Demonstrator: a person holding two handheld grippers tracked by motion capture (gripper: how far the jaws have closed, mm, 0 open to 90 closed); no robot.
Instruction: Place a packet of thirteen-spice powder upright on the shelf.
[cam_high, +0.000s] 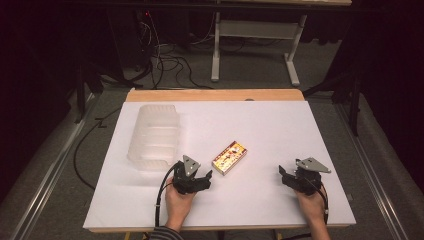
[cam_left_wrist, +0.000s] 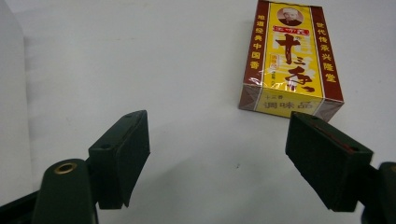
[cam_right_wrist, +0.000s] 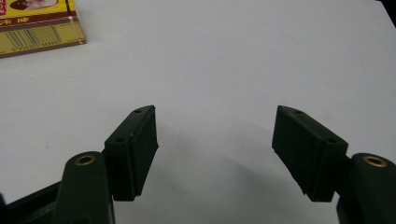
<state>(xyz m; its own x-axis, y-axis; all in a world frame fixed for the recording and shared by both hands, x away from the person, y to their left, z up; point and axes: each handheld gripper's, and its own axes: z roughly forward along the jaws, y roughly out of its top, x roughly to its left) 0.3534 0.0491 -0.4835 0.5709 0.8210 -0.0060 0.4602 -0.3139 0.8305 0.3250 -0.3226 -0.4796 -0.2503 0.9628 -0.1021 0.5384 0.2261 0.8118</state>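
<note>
My left claw (cam_left_wrist: 217, 154) stands wide open with nothing between its jaws, low over the white table (cam_high: 280, 130), and the spice box (cam_left_wrist: 290, 58) lies just ahead of it and off toward its right jaw, close but not touching. From the high view the box (cam_high: 229, 157) sits flat near the middle of the table, label up, between my two hands, with the clear plastic bin (cam_high: 154, 136) just beyond my left hand. My right claw (cam_right_wrist: 215, 154) is open just as wide and holds nothing; the box (cam_right_wrist: 39, 25) lies well apart from it, at the far left edge of its view. I judge the box light and fairly stiff, thin card under a glossy film that may slip on the pads. I would take it across its two long sides, near the middle, with a gentle squeeze so the card does not buckle
</note>
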